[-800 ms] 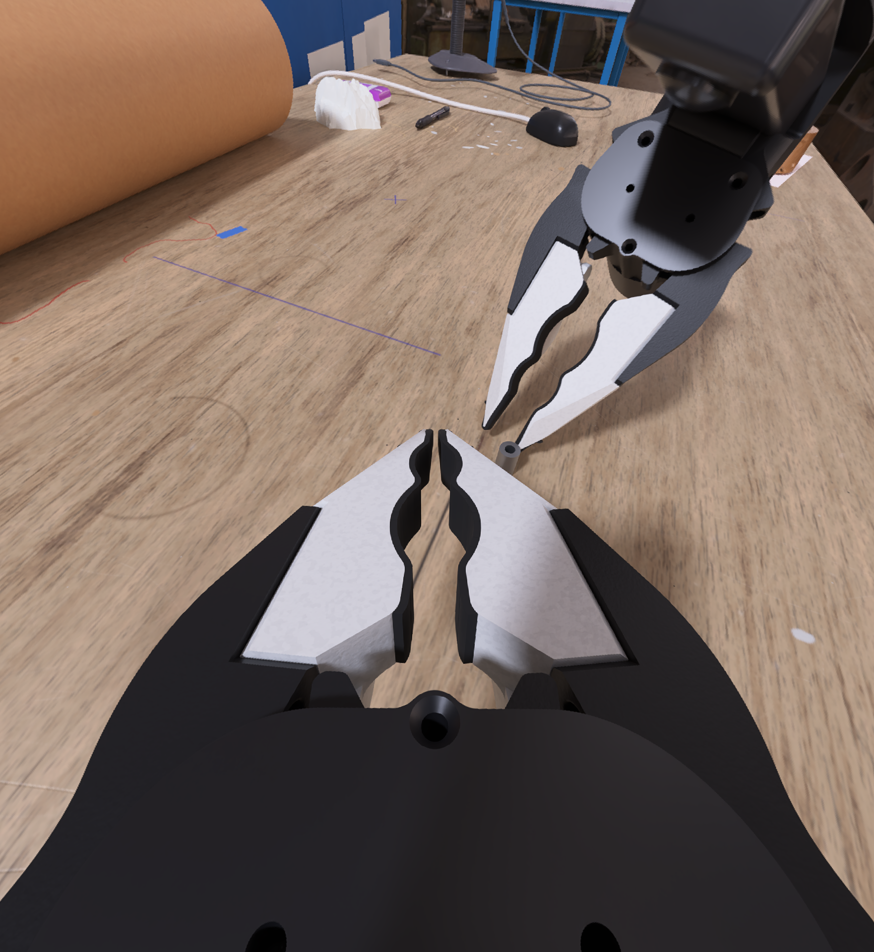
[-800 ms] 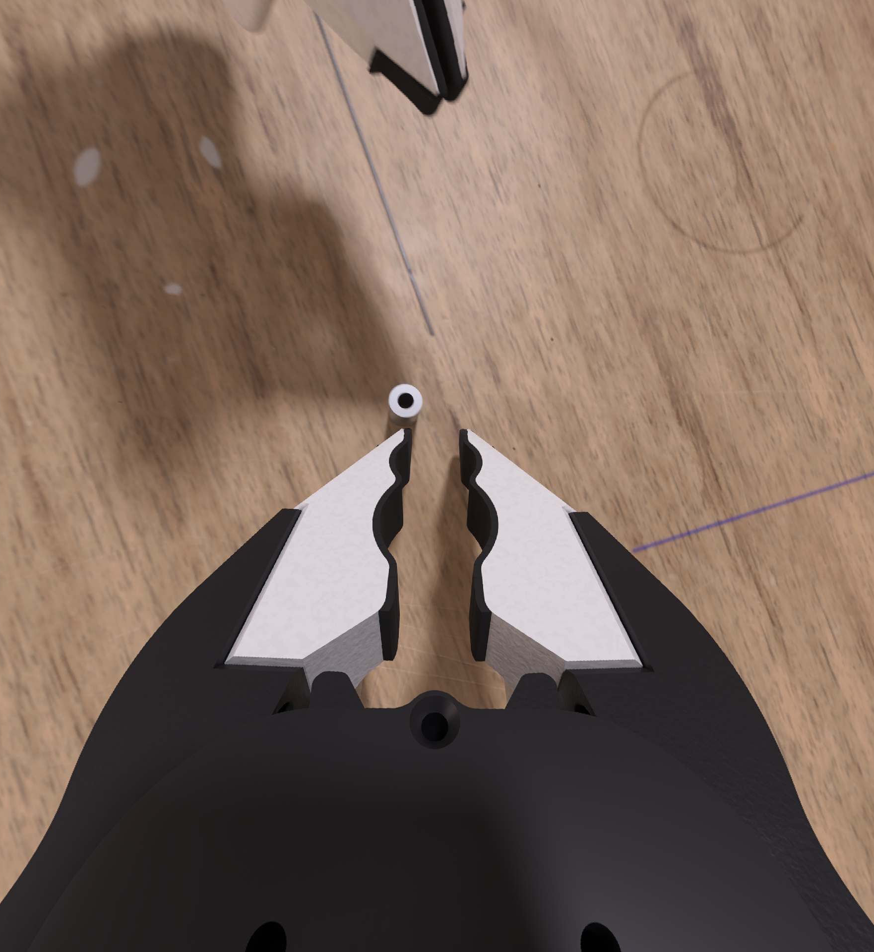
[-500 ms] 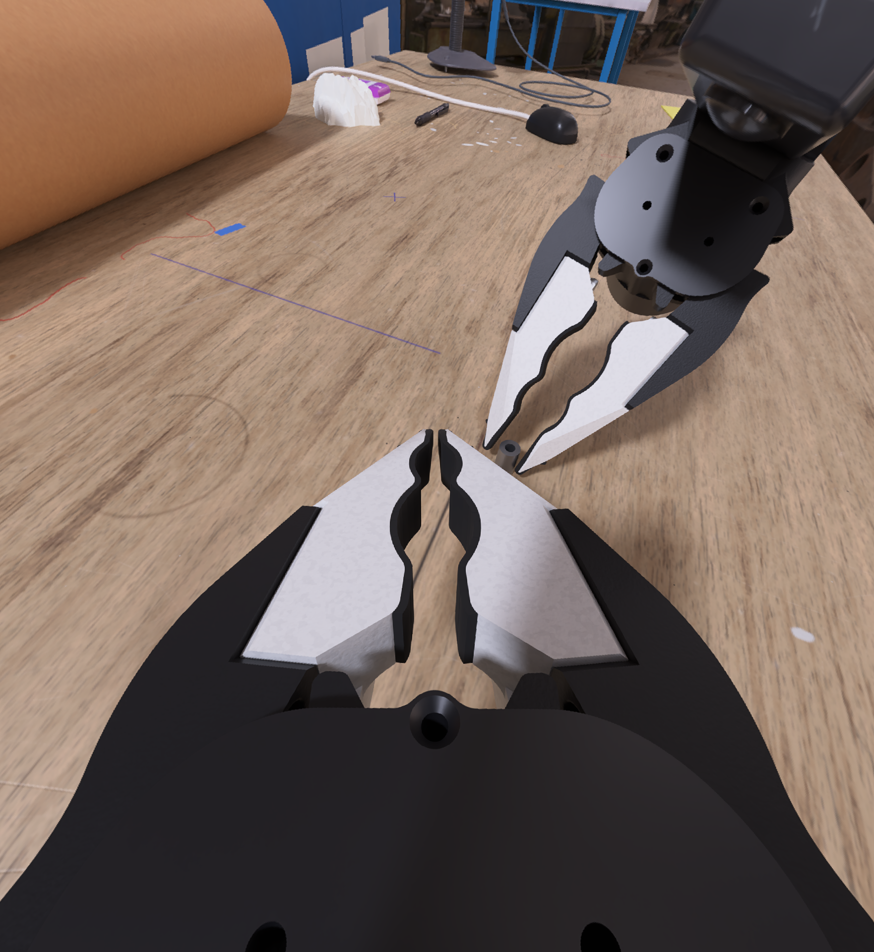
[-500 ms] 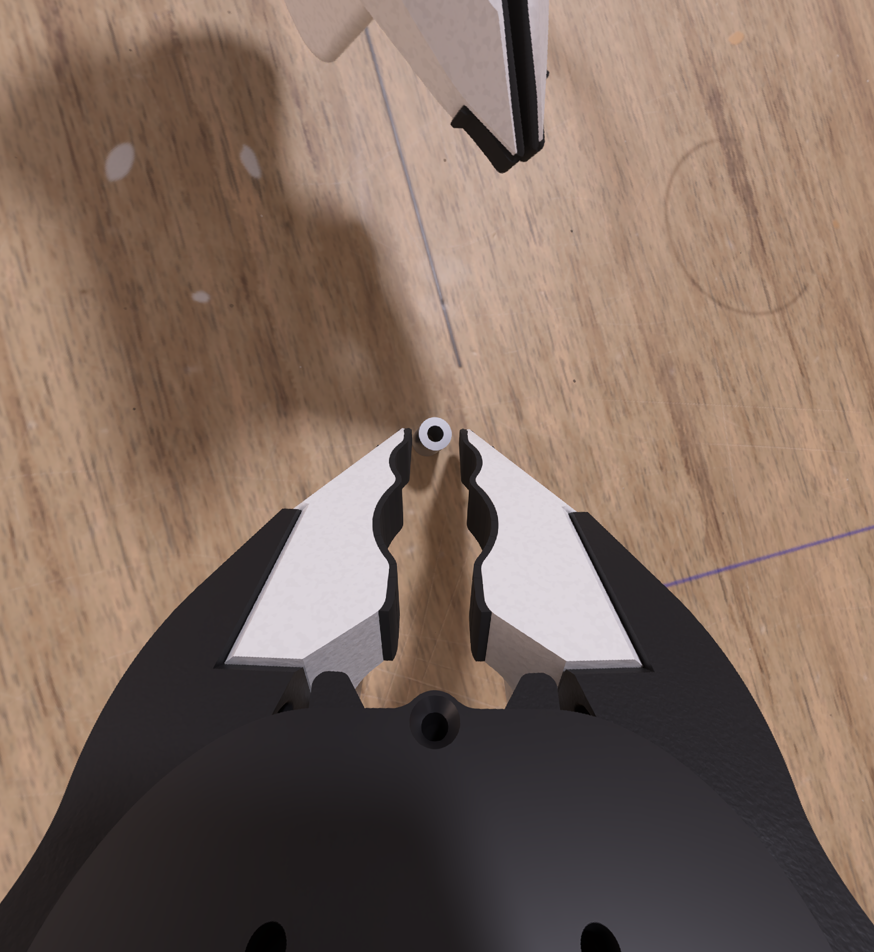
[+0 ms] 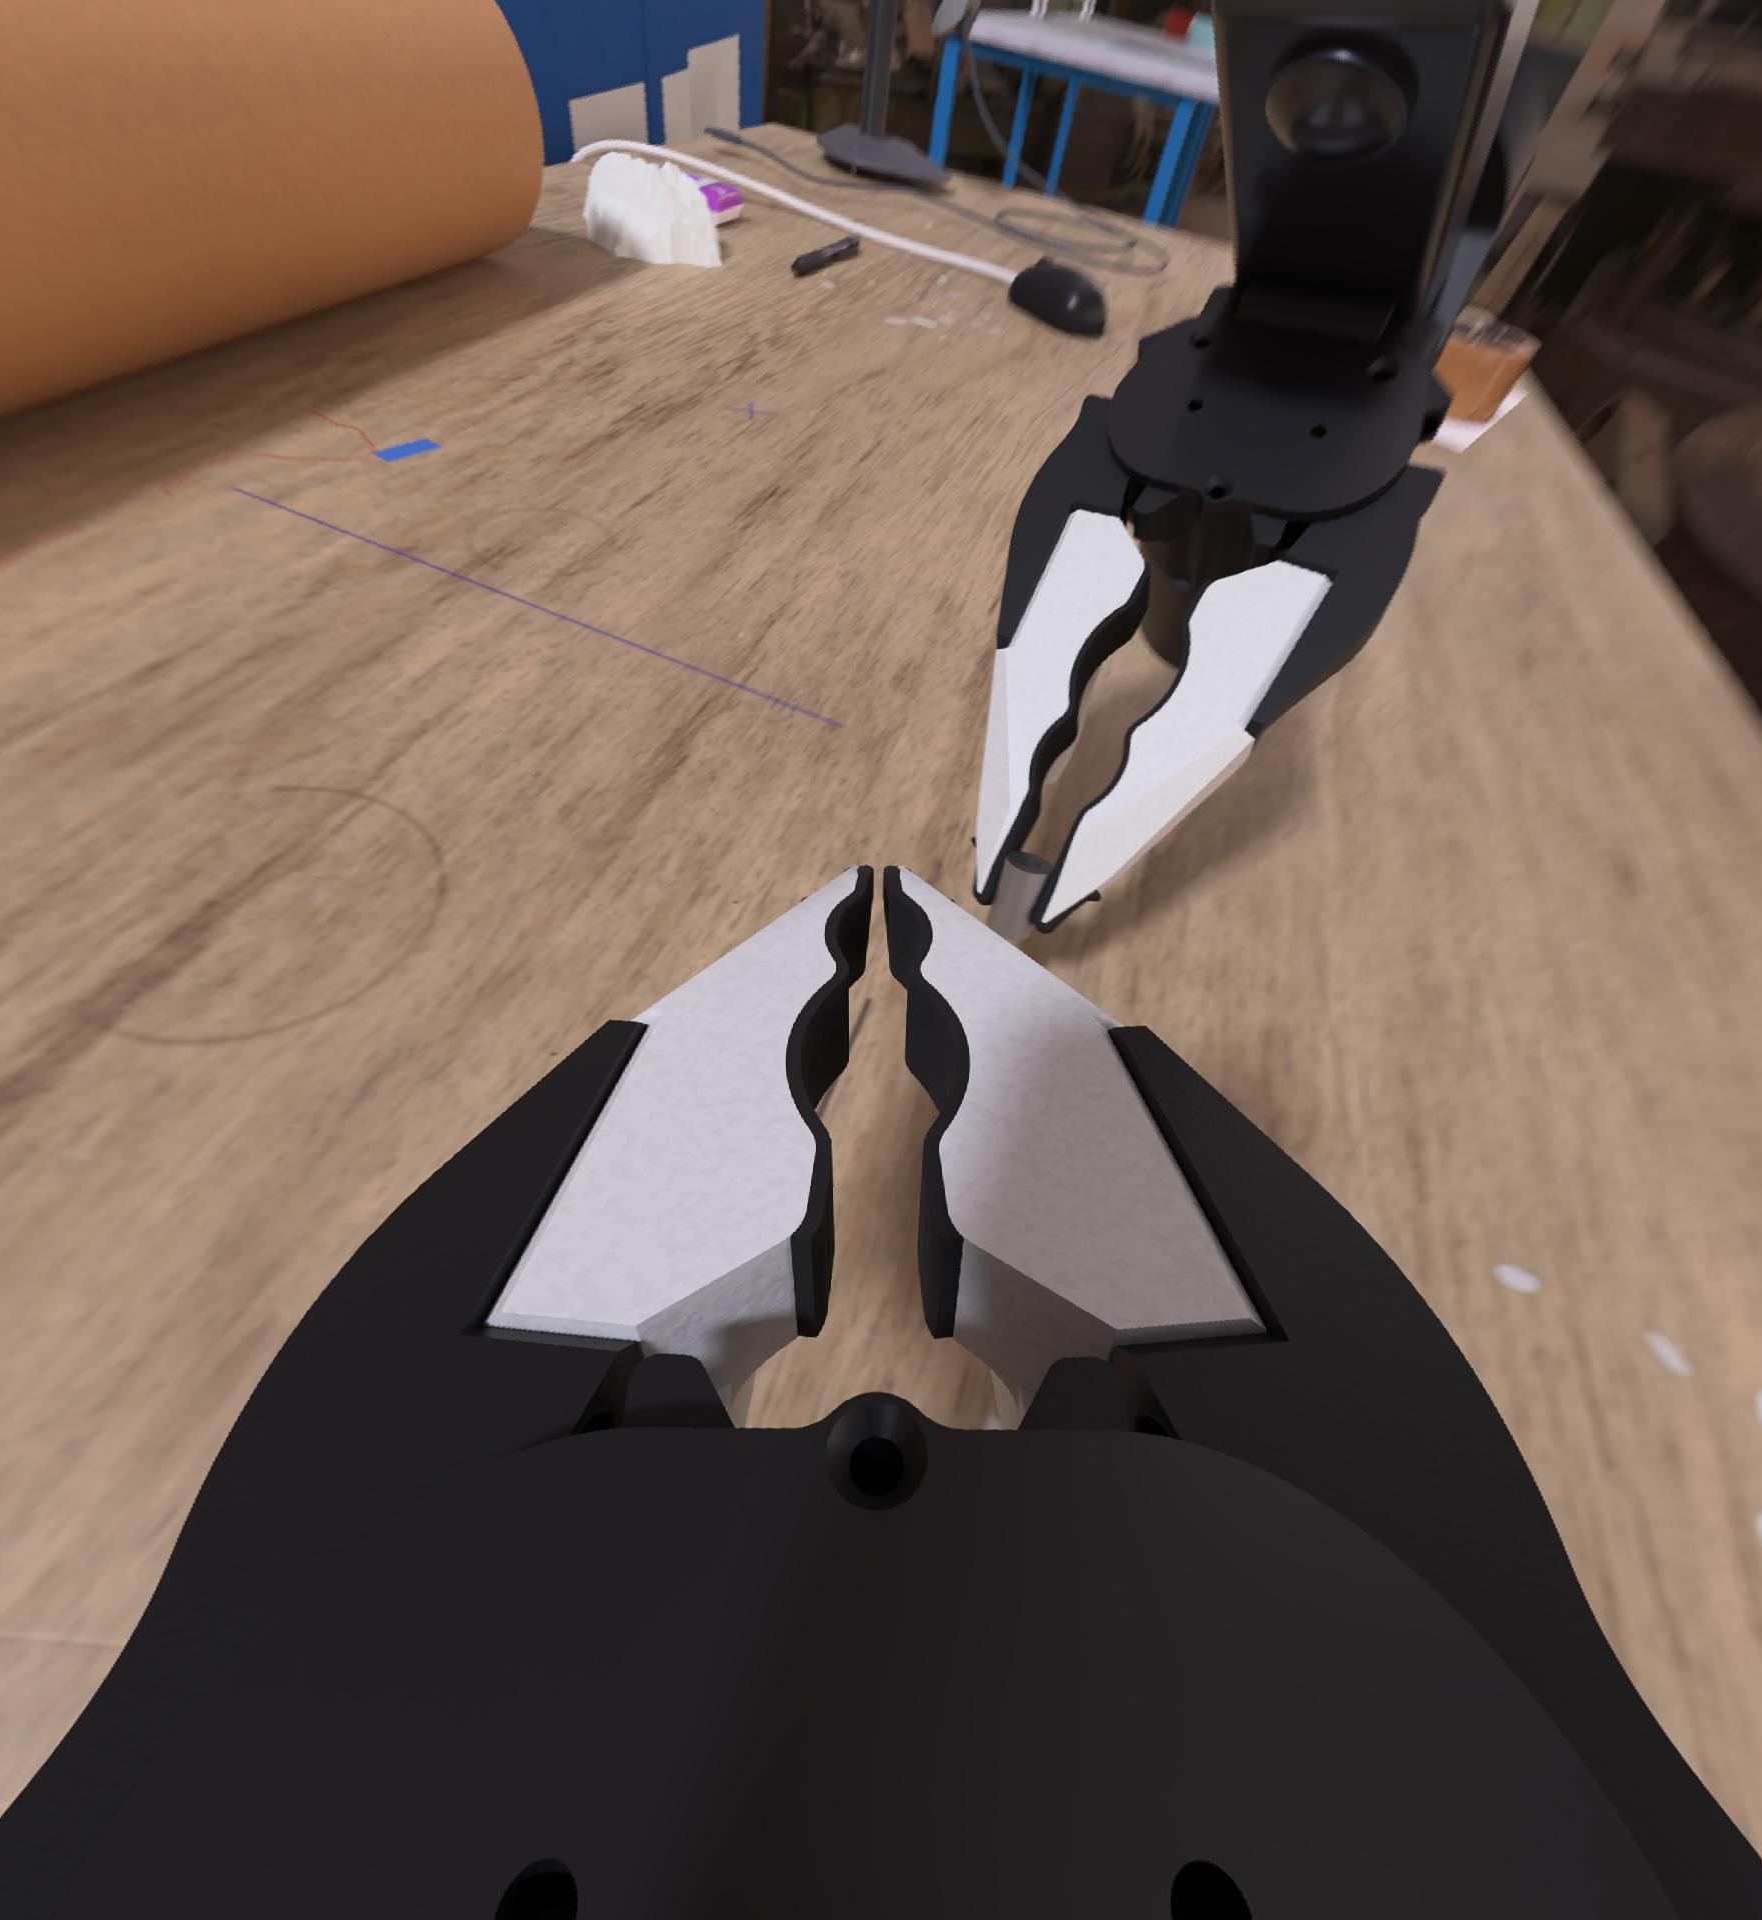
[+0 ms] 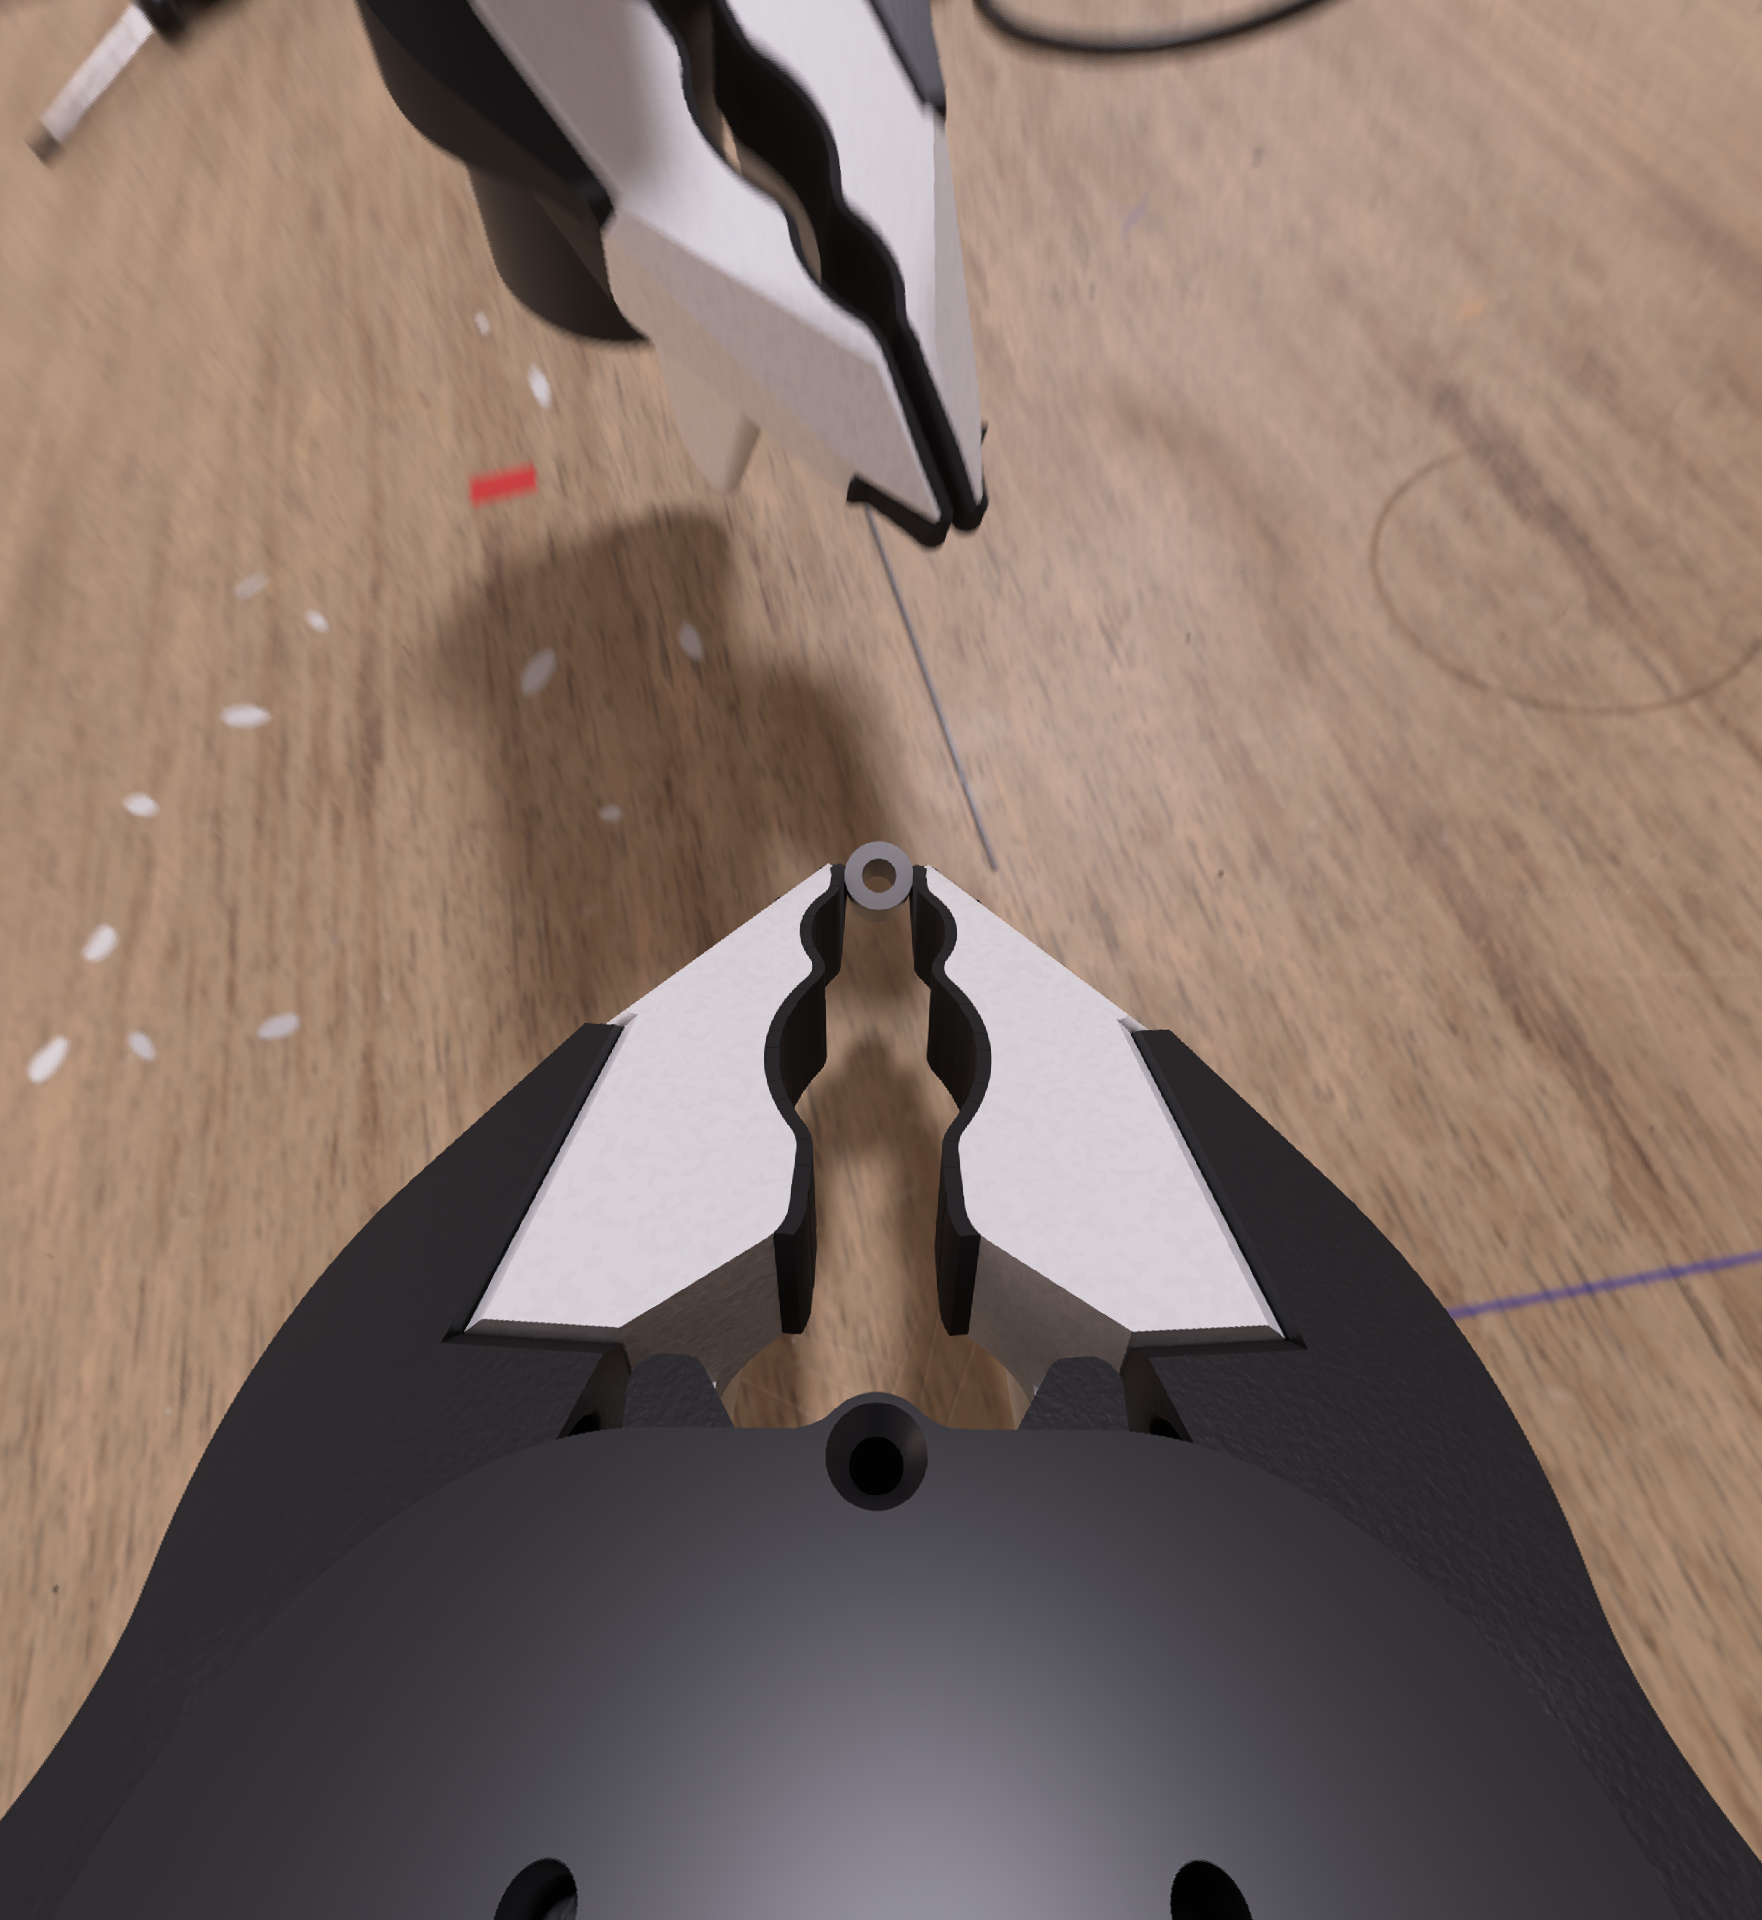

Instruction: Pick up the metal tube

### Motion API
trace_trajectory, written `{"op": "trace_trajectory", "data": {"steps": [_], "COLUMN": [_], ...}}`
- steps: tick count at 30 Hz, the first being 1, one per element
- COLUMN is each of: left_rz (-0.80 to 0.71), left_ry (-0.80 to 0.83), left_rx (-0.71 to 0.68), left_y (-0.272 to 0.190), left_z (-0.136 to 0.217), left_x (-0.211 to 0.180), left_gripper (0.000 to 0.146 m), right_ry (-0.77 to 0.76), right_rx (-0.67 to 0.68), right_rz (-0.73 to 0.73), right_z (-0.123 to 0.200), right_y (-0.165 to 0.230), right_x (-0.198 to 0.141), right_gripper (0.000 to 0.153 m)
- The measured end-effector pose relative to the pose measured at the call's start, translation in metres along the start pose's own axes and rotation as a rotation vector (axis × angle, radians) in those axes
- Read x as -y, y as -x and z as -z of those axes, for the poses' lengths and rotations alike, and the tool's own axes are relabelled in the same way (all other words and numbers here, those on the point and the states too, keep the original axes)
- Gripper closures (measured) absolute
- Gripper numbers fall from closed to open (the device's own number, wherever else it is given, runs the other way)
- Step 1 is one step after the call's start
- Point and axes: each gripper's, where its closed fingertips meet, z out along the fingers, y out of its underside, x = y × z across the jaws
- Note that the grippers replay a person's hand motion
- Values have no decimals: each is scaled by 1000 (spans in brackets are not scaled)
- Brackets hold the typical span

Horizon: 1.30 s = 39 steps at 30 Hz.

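- Right gripper (image 6: 877, 883) has its two tips pinched on the metal tube (image 6: 876, 875). It's a short grey tube, and the right wrist view looks straight down its open end.
- From the left wrist view you can see the same tube (image 5: 1018, 891) standing upright between the right gripper's (image 5: 1033, 906) tips, with its lower end sticking out below them. Can't tell whether that end is touching the wooden table (image 5: 441, 727) or sits just off it.
- Left gripper (image 5: 877, 875) has its tips pressed nearly together with nothing in them, only a hairline gap. It sits just beside the tube, not touching it.
- In the right wrist view the left gripper (image 6: 944, 509) hangs over the table (image 6: 1376, 935) past the tube, and a dark shadow lies on the wood below it.
- Marks on the table: a thin purple line (image 5: 544, 613), a faint pencil circle (image 5: 274, 914), a small blue tab (image 5: 406, 450), a red tab (image 6: 503, 484) and white flecks (image 6: 245, 715).
- Further back there's a big tan roll (image 5: 181, 177), a white lumpy object (image 5: 648, 213), a white cable (image 5: 856, 223) and a black mouse (image 5: 1057, 296).
- No readable writing or brand anywhere that I can make out.
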Motion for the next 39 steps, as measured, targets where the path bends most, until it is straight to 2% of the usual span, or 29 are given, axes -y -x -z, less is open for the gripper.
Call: {"op": "trace_trajectory", "data": {"steps": [7, 11, 17, 26, 39], "left_rz": [303, 395, 429, 426, 481], "left_ry": [-124, -182, -212, -221, -253], "left_rx": [-175, -258, -317, -355, -416], "left_y": [0, -3, -8, -14, -19], "left_z": [10, 15, 17, 18, 20], "left_x": [16, 24, 29, 31, 36], "left_gripper": [144, 144, 144, 144, 145], "right_ry": [-246, -403, -550, -639, -746], "right_rx": [51, 92, 134, 207, 320], "right_rz": [-30, -58, -97, -117, -231], "right_z": [25, 41, 58, 64, 69], "right_y": [1, 3, 4, 13, 15], "right_x": [34, 54, 71, 81, 91], "right_gripper": [141, 141, 141, 141, 141]}}
